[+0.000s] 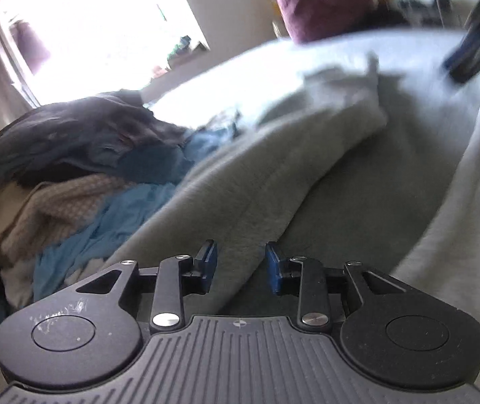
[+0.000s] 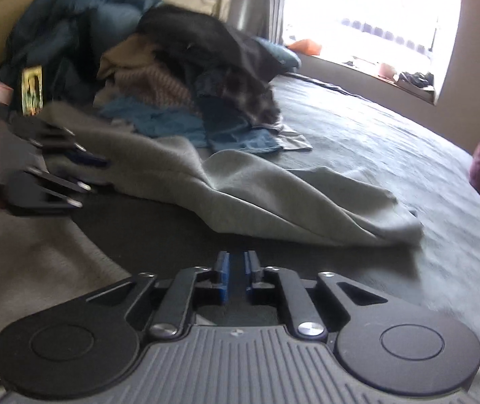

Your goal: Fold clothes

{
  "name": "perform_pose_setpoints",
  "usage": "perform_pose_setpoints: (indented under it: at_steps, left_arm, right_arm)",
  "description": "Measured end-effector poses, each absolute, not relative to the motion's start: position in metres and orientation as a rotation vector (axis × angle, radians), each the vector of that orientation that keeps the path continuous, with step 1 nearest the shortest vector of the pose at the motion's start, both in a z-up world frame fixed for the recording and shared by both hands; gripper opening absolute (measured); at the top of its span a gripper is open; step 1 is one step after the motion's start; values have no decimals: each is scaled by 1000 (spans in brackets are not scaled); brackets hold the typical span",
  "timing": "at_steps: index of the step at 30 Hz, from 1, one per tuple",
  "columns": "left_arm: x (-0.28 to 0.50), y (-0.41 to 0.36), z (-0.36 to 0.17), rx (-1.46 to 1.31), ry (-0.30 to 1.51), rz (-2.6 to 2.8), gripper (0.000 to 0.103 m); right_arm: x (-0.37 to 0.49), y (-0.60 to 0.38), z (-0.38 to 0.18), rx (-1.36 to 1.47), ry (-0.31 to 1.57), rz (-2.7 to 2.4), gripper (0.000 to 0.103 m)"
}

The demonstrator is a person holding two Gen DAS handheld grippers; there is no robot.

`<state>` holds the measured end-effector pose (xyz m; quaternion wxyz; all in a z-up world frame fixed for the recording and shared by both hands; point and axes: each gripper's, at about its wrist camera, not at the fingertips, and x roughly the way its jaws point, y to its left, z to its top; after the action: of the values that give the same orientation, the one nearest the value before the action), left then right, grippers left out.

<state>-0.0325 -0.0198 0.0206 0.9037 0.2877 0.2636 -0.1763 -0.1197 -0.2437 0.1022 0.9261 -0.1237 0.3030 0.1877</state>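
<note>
On the bed the grey garment lies rumpled before the laundry pile — we hold nothing: left gripper jaws part open over its fabric, right gripper jaws narrow, empty — probably between grips

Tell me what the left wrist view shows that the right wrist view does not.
Only the left wrist view: the left gripper close up, jaws apart, nothing between them.

Only the right wrist view: the right gripper close up with a narrow empty gap, and a yellow card by the pile.

Both: the grey garment, the clothes pile, the bright window.
</note>
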Motion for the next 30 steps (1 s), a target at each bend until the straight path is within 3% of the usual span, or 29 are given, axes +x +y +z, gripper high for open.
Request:
perform_pose_setpoints:
  at_steps: [2, 4, 5, 6, 11, 13, 18, 22, 26, 28, 30]
  left_arm:
    - [-20, -21, 14, 574, 588, -349, 31]
    - [-13, -14, 18, 472, 611, -341, 25]
    - [-11, -10, 21, 407, 625, -340, 8]
    - [-11, -6, 24, 358, 631, -337, 5]
    - [-24, 9, 32, 254, 664, -338, 1]
    - [-33, 11, 31, 256, 663, -339, 1]
    - [-54, 17, 27, 215, 664, -363, 0]
    - [-64, 19, 27, 205, 618, -375, 0]
    - [-64, 8, 33, 265, 523, -365, 4]
    - [-52, -1, 31, 308, 522, -361, 20]
    - [-37, -9, 25, 320, 548, -345, 24]
  right_arm:
    - [-130, -258, 109, -225, 612, 377, 21]
    - [-134, -273, 113, -179, 614, 372, 23]
    - [-132, -281, 114, -154, 618, 364, 26]
    - [-128, -288, 115, -128, 623, 353, 30]
    - [-91, -333, 117, 113, 634, 260, 44]
    - [-69, -353, 115, 250, 632, 218, 62]
    - [-2, -402, 92, 557, 686, 108, 66]
    - [54, -424, 79, 602, 755, 35, 71]
    - [78, -441, 57, 752, 794, -99, 72]
    - [86, -447, 44, 806, 794, -138, 72]
    - [92, -447, 35, 790, 786, -153, 41]
